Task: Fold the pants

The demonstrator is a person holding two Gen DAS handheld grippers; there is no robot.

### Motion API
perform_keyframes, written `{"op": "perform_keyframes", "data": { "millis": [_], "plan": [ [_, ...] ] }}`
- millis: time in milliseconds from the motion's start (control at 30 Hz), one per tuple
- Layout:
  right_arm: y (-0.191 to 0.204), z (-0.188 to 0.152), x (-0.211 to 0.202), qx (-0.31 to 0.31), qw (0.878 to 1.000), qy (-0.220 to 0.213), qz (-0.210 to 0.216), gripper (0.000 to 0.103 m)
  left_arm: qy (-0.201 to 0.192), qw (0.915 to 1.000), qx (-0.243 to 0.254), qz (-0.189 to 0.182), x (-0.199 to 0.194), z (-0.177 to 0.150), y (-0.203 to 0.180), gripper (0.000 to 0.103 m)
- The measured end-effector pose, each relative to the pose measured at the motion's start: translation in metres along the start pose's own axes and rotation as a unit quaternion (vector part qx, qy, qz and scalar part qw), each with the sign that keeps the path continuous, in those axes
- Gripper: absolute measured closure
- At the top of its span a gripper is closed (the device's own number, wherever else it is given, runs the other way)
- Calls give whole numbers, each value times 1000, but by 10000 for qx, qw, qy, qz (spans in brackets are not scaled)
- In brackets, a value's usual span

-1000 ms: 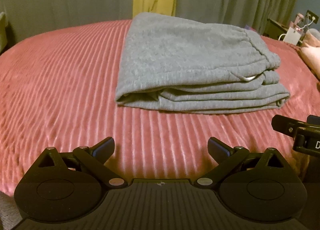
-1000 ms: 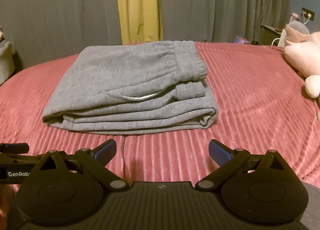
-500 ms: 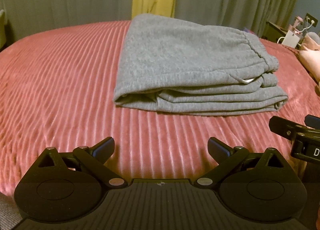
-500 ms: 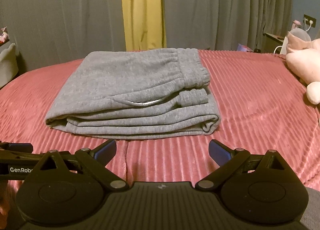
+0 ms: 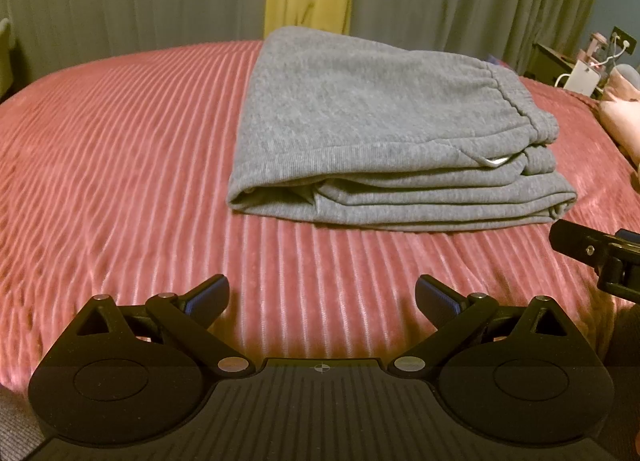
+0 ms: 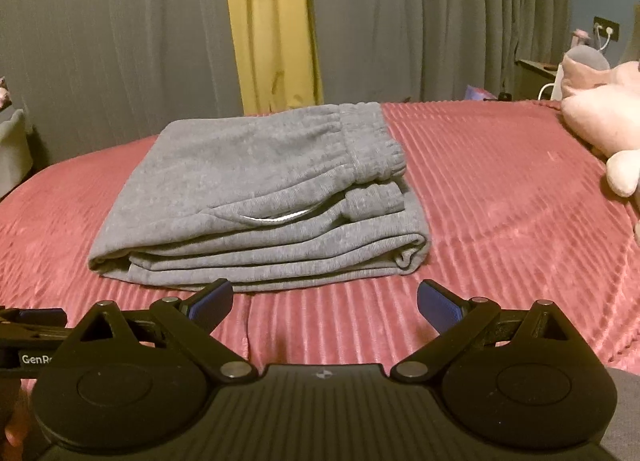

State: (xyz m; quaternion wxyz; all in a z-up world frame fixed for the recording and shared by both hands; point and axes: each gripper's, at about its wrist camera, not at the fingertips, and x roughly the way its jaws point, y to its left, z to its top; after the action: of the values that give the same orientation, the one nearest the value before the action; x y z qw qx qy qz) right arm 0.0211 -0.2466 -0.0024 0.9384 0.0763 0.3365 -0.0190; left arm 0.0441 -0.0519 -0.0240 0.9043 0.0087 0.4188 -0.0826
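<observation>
Both our grippers, left [image 5: 322, 297] and right [image 6: 325, 301], hang spread wide and empty over the bed's [image 5: 120, 149] near edge. Folded pants [image 5: 384, 133] lie mid-bed, well apart from us, with what may be a plush toy [image 6: 600, 117] by the right edge.
</observation>
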Motion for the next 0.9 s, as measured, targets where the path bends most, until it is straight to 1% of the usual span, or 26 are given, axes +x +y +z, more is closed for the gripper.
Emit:
{"op": "perform_keyframes", "data": {
  "millis": [200,500,900],
  "plan": [
    [3,-2,0,-65,10000,18,-31,4,20,10000,10,23,0,-1,-2,1],
    [0,-2,3,34,9999,125,-63,4,27,10000,33,47,0,-2,-4,1],
    [1,-4,3,11,9999,110,-77,4,29,10000,-2,25,0,-2,-3,1]
  ]
}}
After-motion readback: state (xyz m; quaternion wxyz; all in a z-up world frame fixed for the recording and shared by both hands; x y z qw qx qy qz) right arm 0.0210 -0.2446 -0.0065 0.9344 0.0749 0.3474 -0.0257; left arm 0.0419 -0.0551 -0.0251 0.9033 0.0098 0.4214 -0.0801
